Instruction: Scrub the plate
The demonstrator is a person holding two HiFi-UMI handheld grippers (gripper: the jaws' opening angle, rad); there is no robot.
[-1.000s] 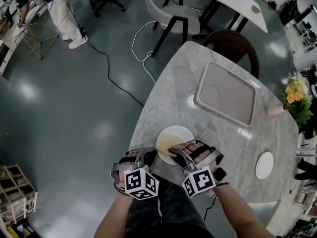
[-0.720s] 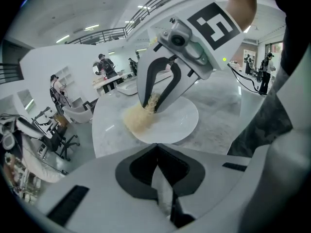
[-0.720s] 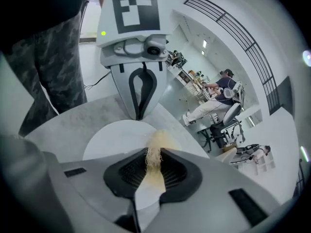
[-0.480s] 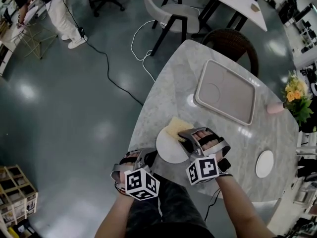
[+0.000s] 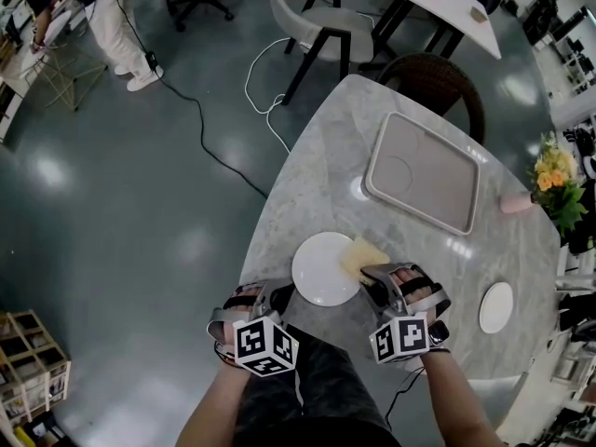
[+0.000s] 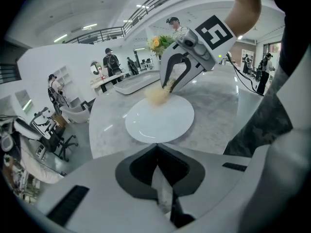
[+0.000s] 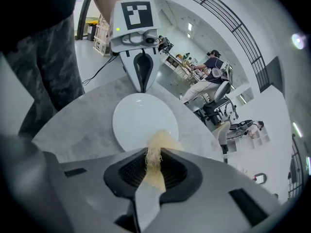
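Right hand-held gripper (image 7: pixel 148 154) is clenched on the yellow sponge (image 5: pixel 361 253), which lies over the right rim of the white plate (image 5: pixel 321 270). The plate sits on the marble counter (image 5: pixel 317 175), near its front edge. Left hand-held gripper (image 6: pixel 156 148) is clenched with nothing between its jaws, tips right at the plate's near-left rim.

The head view looks steeply down from high over the table (image 5: pixel 317 175). The left gripper view sits low, facing across the plate (image 6: pixel 160 120) to the right gripper (image 6: pixel 167 87); the right gripper view faces back over that plate at the left gripper (image 7: pixel 142 86).
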